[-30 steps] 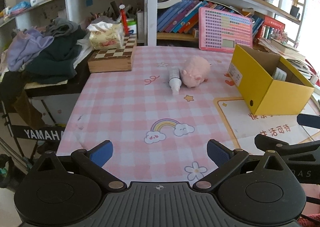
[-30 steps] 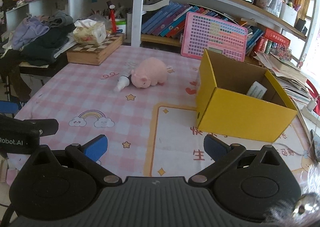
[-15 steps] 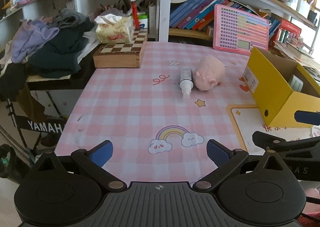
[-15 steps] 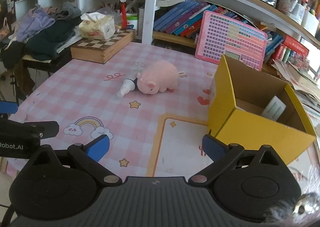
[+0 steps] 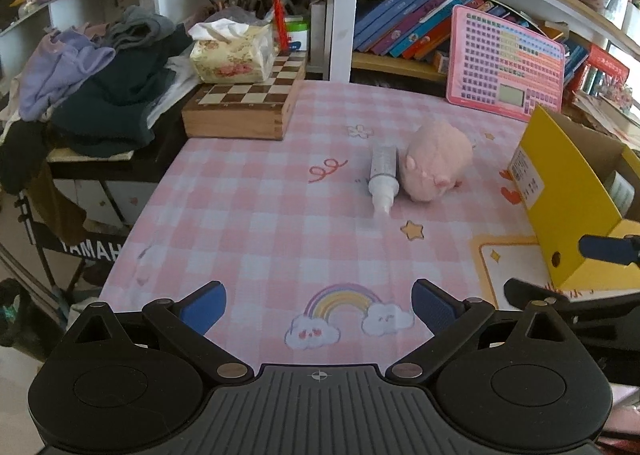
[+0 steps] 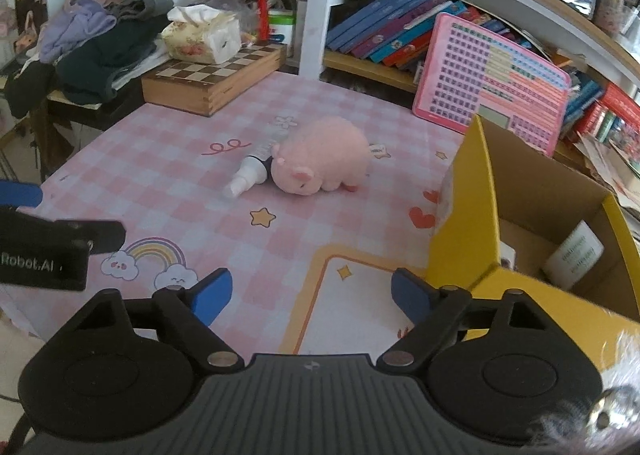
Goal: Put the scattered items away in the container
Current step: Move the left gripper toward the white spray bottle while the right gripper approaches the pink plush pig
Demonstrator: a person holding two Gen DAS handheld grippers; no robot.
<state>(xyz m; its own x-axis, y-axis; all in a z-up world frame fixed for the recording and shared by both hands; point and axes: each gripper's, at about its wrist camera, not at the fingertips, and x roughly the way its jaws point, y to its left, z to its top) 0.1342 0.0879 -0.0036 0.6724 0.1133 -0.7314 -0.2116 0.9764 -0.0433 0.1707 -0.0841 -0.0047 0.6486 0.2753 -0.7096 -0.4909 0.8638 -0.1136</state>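
A pink plush pig (image 5: 436, 161) lies mid-table with a white squeeze bottle (image 5: 383, 175) lying flat against its left side; both also show in the right wrist view, pig (image 6: 322, 165) and bottle (image 6: 250, 173). An open yellow cardboard box (image 5: 560, 199) stands to the right; in the right wrist view the box (image 6: 468, 215) holds a white-labelled item (image 6: 574, 255). My left gripper (image 5: 318, 305) is open and empty above the near table edge. My right gripper (image 6: 310, 293) is open and empty beside the box's near corner.
A wooden chessboard box (image 5: 244, 107) with a tissue pack (image 5: 228, 55) sits at the back left. A pink keypad toy (image 5: 504, 67) leans on the bookshelf. Clothes (image 5: 92, 91) pile on a side stand at left. The table edge (image 5: 136, 231) drops off at left.
Both grippers have moved forward and closer to the pig, bottle and box, which now look larger. Both stay open. Nothing on the table has moved.
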